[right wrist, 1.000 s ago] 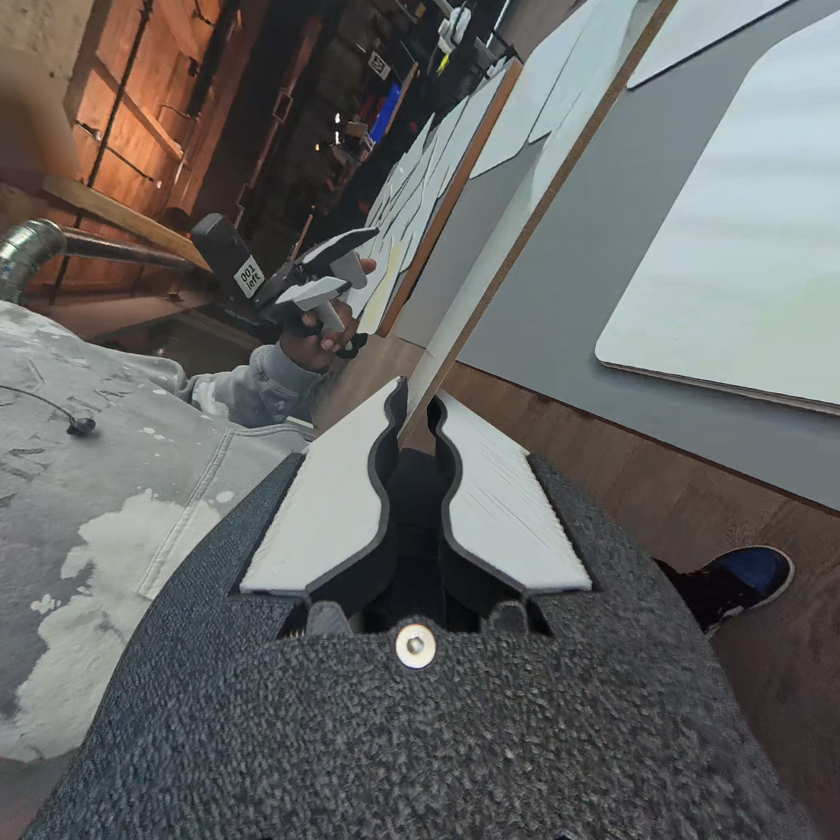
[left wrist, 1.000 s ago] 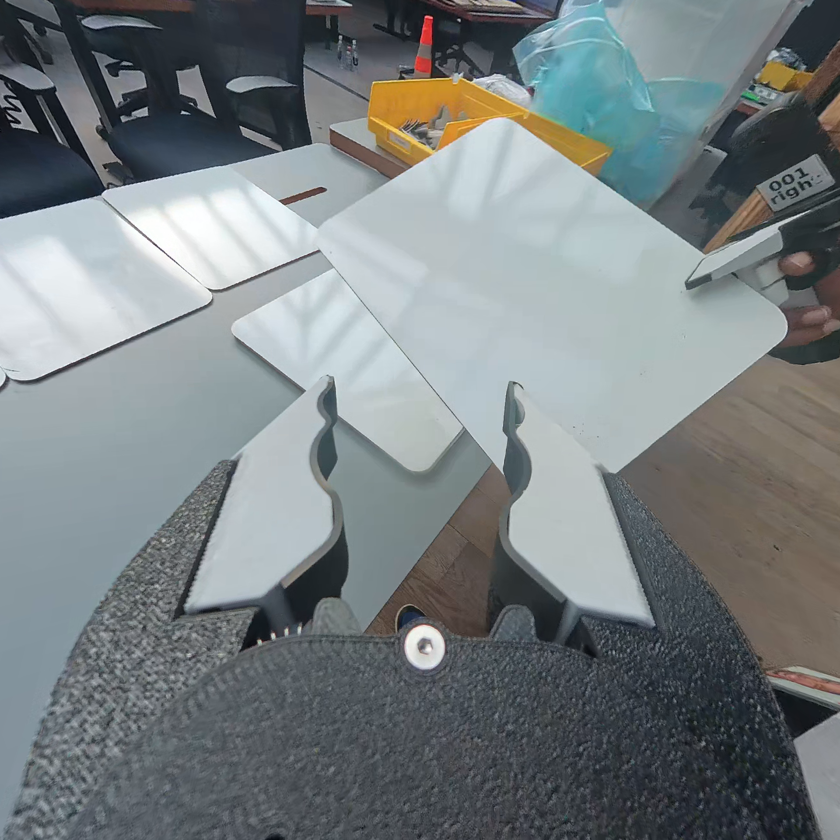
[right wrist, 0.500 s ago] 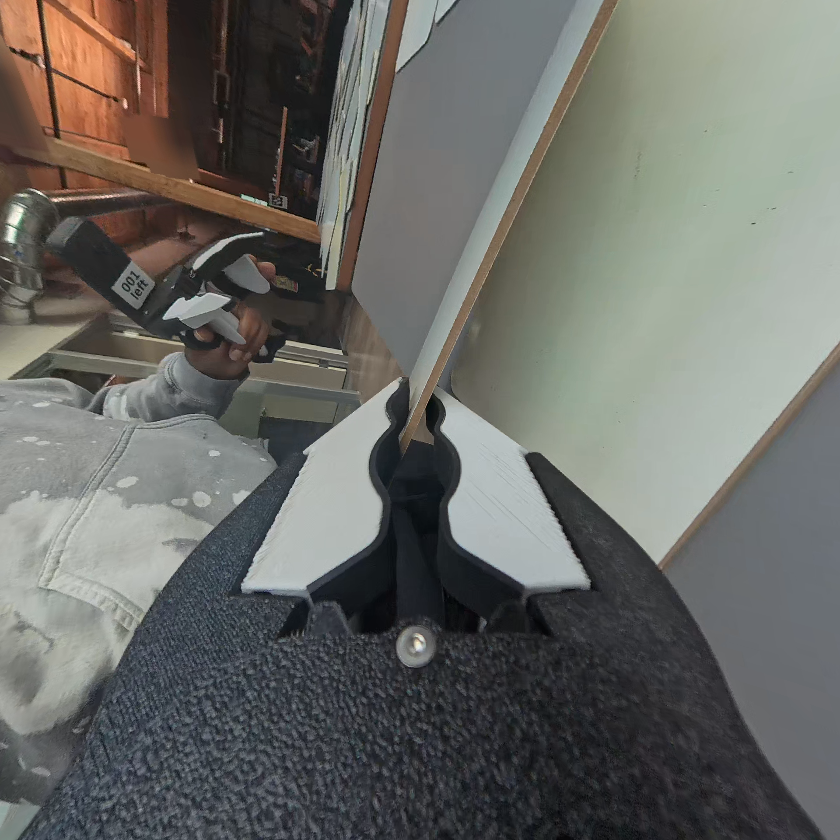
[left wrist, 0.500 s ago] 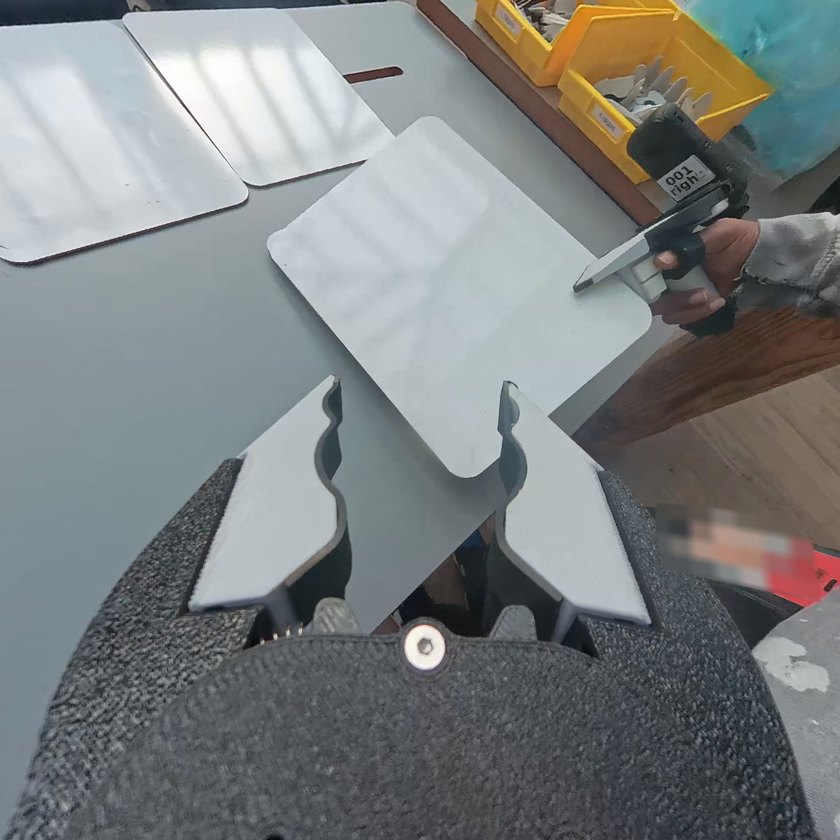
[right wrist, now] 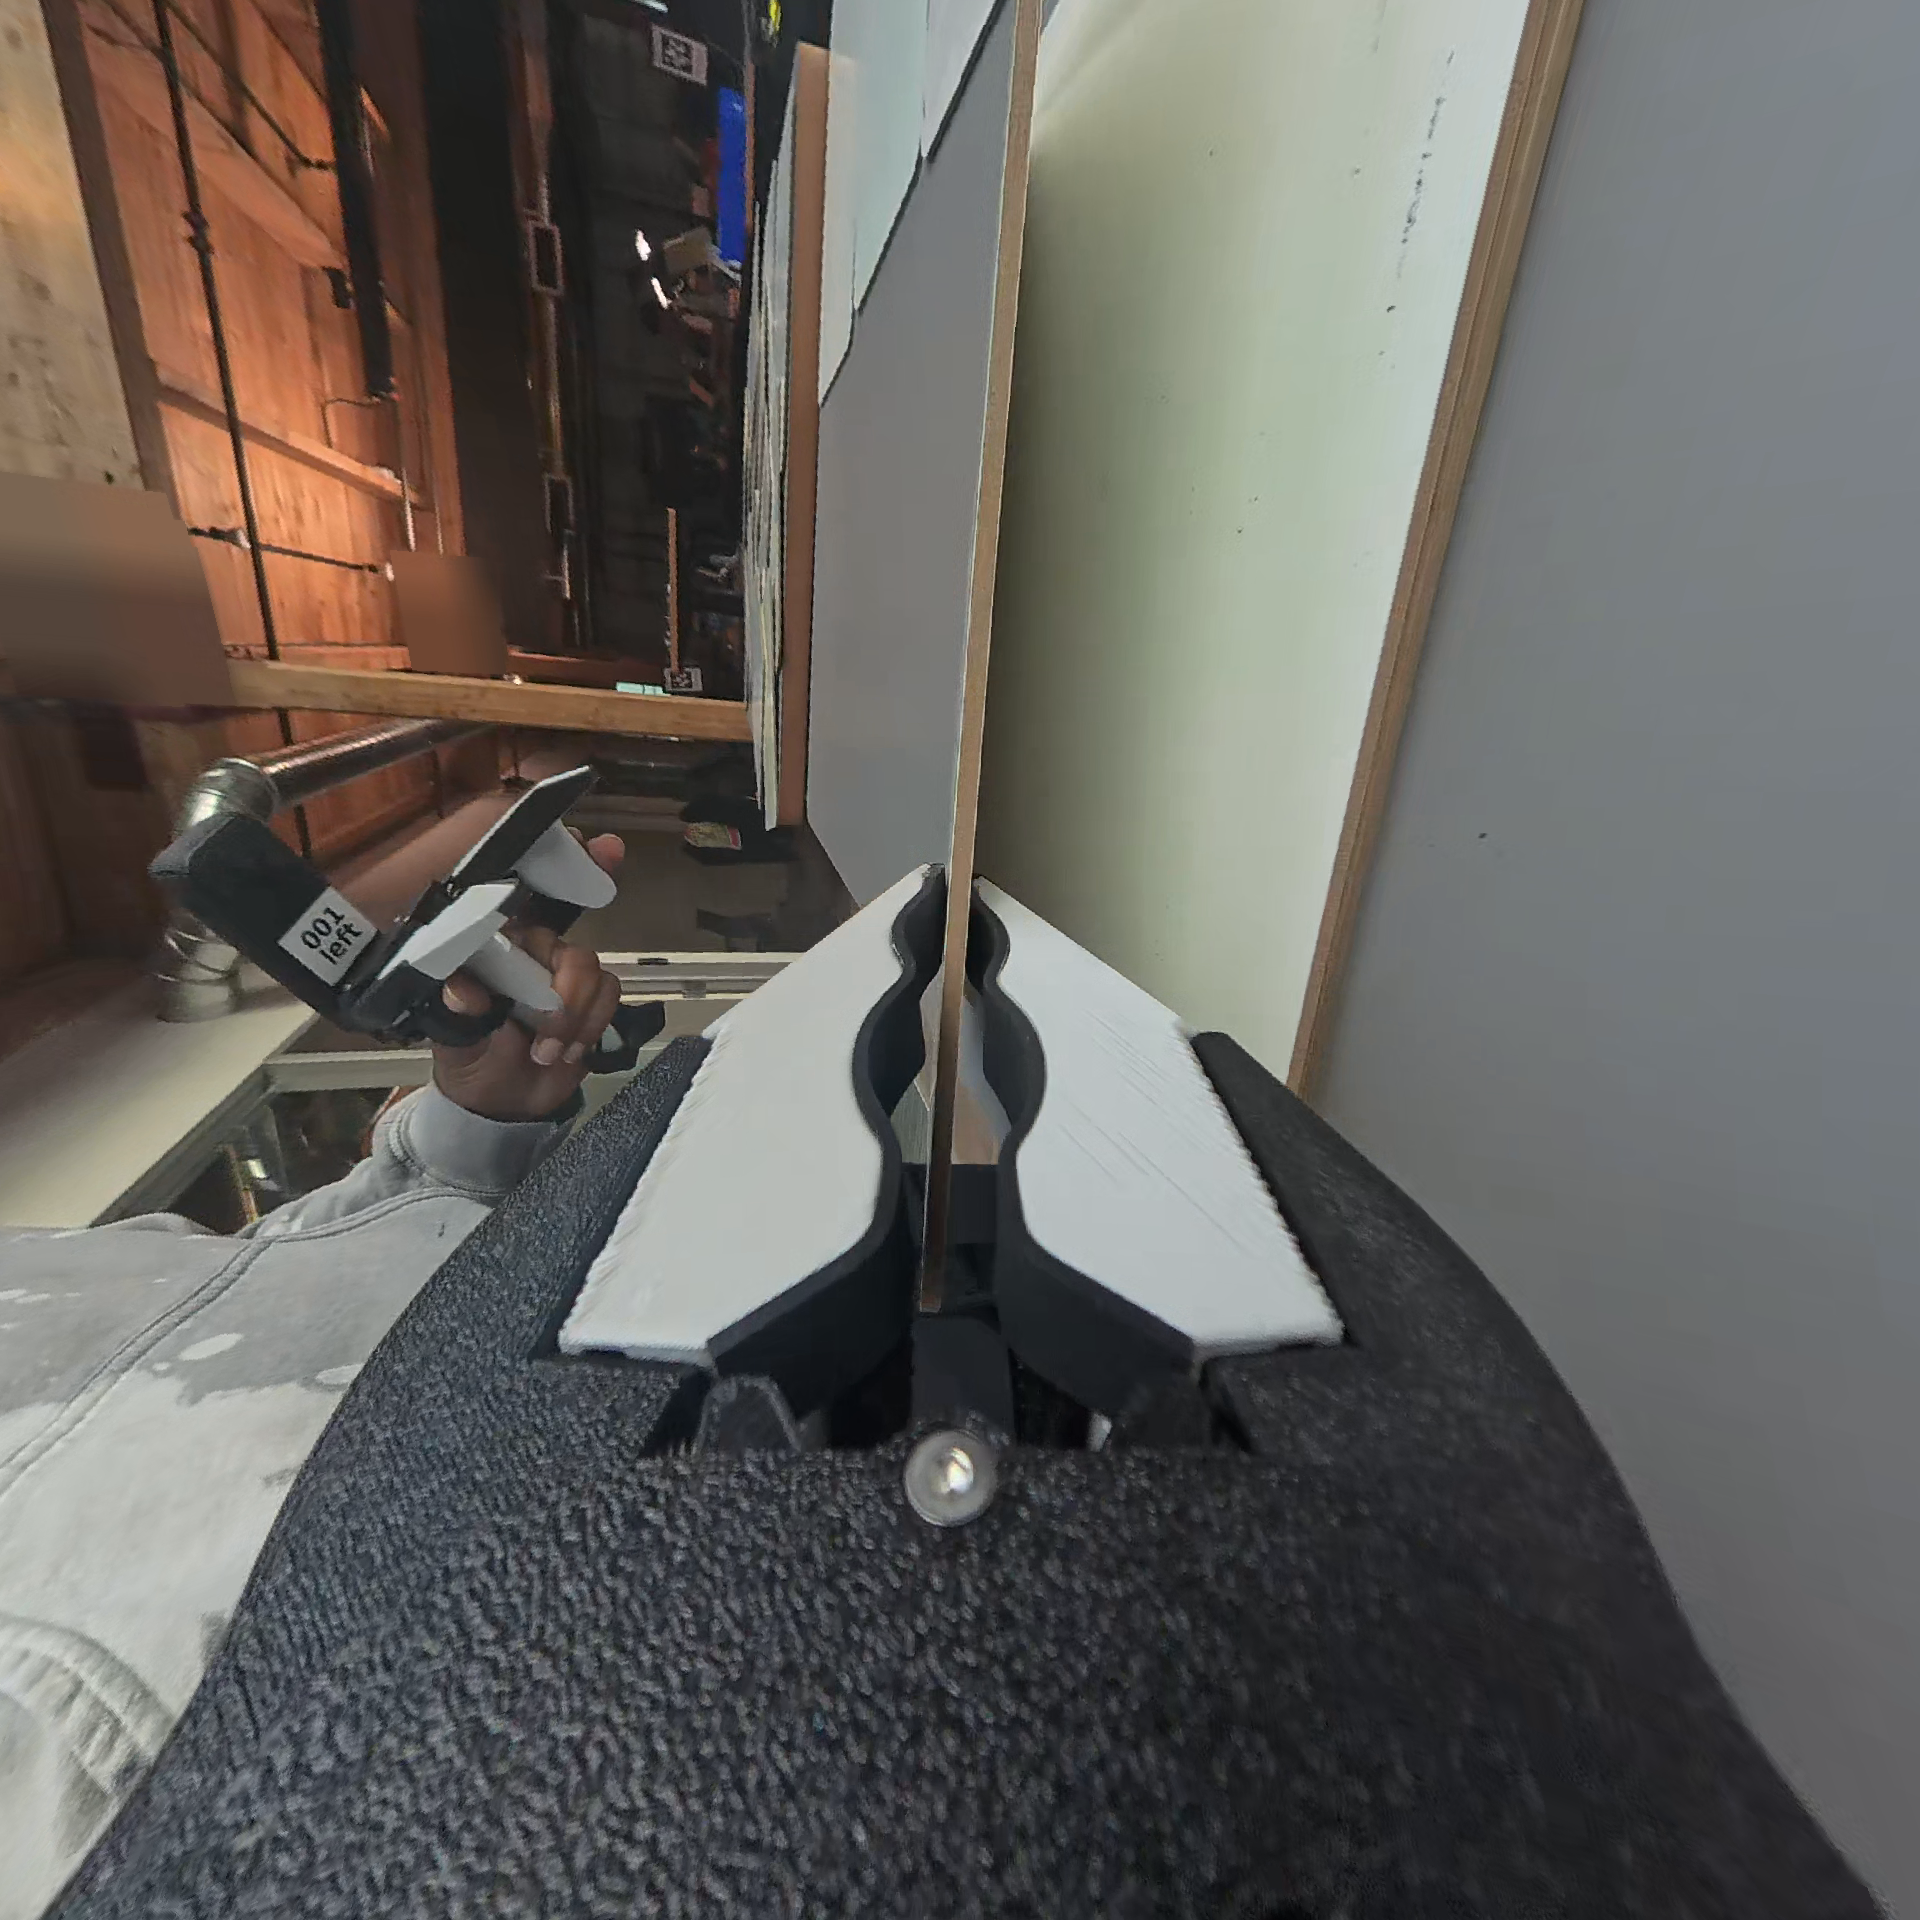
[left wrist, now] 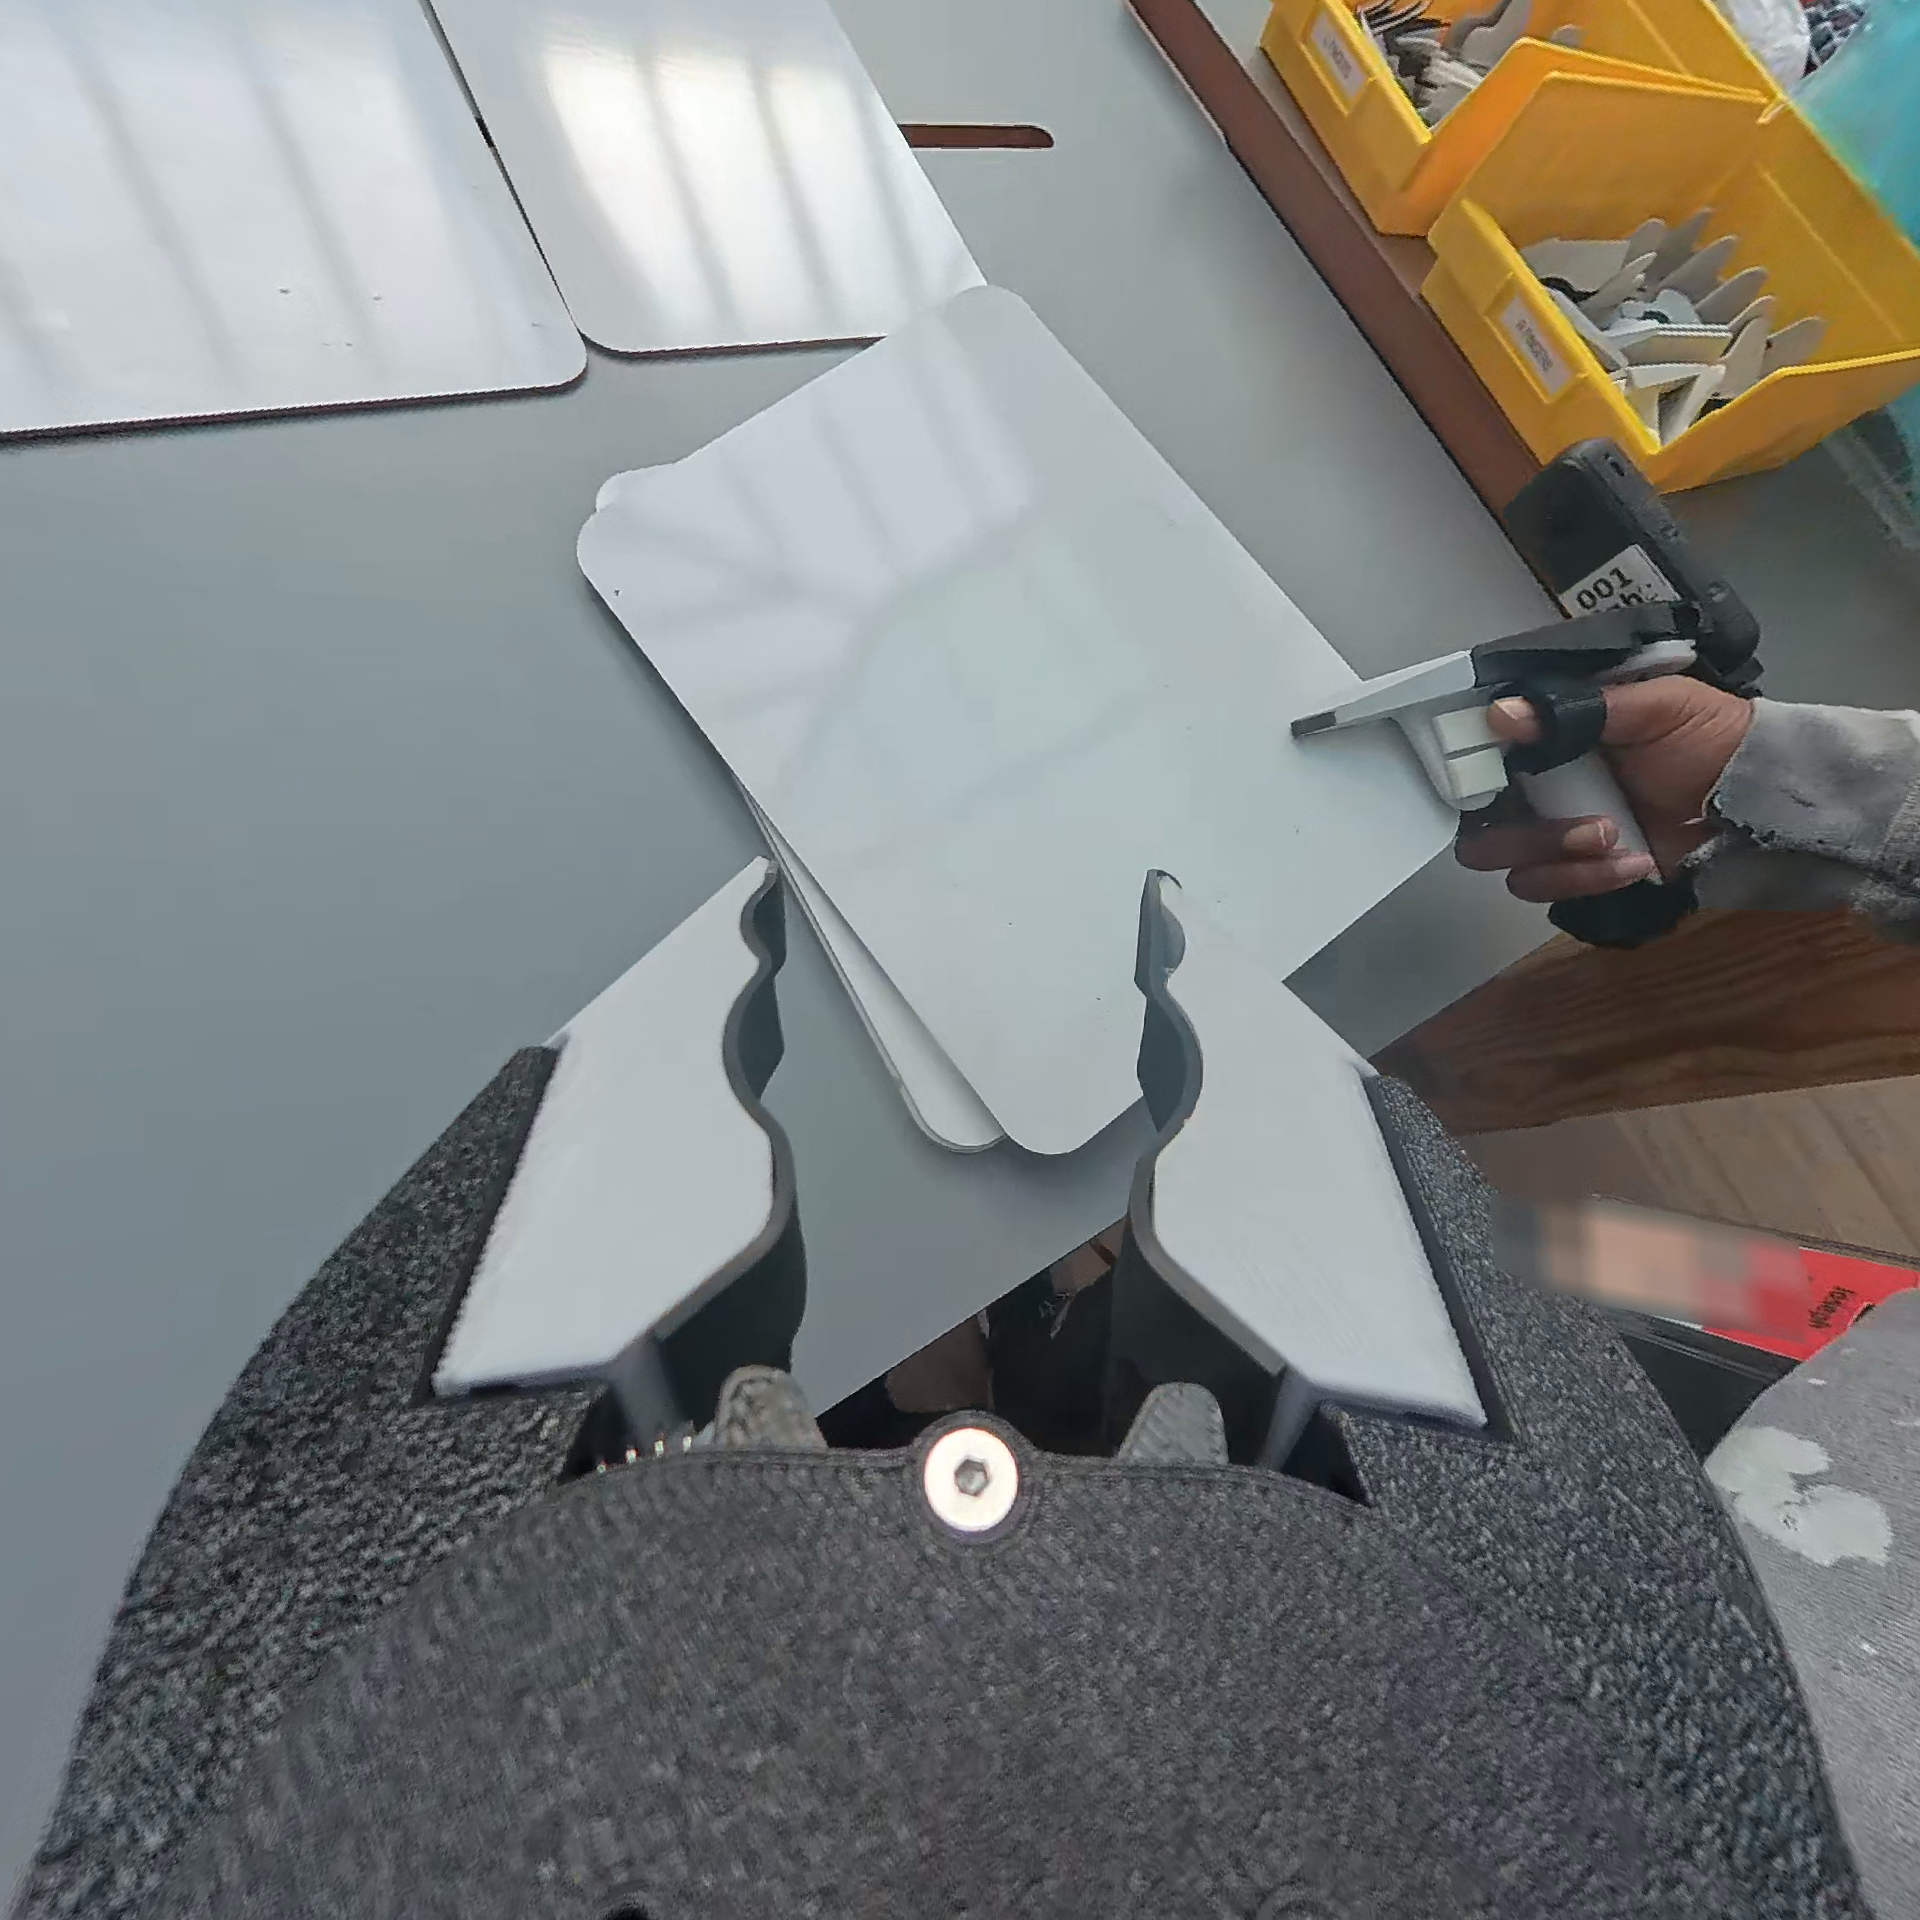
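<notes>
My right gripper (right wrist: 951, 883) is shut on the near edge of a thin white board (right wrist: 1000, 416), which I see edge-on. In the left wrist view the right gripper (left wrist: 1309, 724) holds this white board (left wrist: 1039, 727) low over a second white board (left wrist: 894, 1049) on the grey table (left wrist: 312, 779), covering most of it. My left gripper (left wrist: 961, 894) is open and empty, just short of the boards' near corner. The second board's face (right wrist: 1247, 520) and the left gripper (right wrist: 520, 883) also show in the right wrist view.
Two more white boards (left wrist: 260, 208) (left wrist: 707, 177) lie at the table's far left. Yellow bins (left wrist: 1662, 291) of grey parts stand beyond the table's right edge. A wooden floor (left wrist: 1662, 1018) lies below. A person's grey sleeve (left wrist: 1829, 790) is at right.
The right gripper has brought the held board down from a raised tilt until it lies over the second board. The left gripper stayed open and moved closer over the table.
</notes>
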Demonstrator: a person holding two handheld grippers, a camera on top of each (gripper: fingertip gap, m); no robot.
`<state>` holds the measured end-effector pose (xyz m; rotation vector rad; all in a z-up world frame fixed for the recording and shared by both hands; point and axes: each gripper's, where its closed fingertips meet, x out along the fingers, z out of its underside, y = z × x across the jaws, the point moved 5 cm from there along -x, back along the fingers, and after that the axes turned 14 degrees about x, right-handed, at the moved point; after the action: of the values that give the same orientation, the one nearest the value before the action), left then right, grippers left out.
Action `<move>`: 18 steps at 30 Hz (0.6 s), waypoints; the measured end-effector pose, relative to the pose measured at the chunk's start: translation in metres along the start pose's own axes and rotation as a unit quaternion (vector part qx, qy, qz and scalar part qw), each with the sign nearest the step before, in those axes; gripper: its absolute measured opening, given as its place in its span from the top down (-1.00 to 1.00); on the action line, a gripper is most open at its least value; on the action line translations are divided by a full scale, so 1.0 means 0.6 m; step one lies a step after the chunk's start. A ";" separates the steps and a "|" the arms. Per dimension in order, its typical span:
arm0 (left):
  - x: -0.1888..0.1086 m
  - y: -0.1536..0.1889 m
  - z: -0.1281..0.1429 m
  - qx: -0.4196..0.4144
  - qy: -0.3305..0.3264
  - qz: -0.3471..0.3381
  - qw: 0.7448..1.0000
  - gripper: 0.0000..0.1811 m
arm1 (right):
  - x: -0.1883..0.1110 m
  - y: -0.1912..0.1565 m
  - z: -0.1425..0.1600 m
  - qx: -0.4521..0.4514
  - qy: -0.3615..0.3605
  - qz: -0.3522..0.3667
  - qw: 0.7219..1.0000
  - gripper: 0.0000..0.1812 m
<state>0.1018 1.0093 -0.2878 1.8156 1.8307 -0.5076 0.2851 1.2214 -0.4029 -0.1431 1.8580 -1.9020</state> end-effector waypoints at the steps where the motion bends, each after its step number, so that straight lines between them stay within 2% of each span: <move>1: 0.003 0.004 -0.001 -0.002 0.001 -0.003 1.000 0.25 | -0.003 0.002 -0.001 0.002 0.011 -0.004 1.000 0.98; 8: 0.017 0.021 0.001 -0.009 -0.009 -0.011 1.000 0.27 | -0.016 0.007 -0.013 0.012 0.100 -0.033 0.994 0.99; 16: 0.016 0.018 0.009 -0.014 -0.019 -0.020 1.000 0.28 | -0.015 0.013 -0.006 0.014 0.156 -0.034 0.987 0.99; 18: 0.016 0.017 0.015 -0.014 -0.024 -0.019 0.999 0.29 | -0.021 0.010 -0.009 0.018 0.193 -0.041 0.980 0.98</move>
<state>0.1130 1.0122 -0.2997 1.7394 1.8335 -0.5324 0.2956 1.2317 -0.4058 0.1780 2.0873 -2.1391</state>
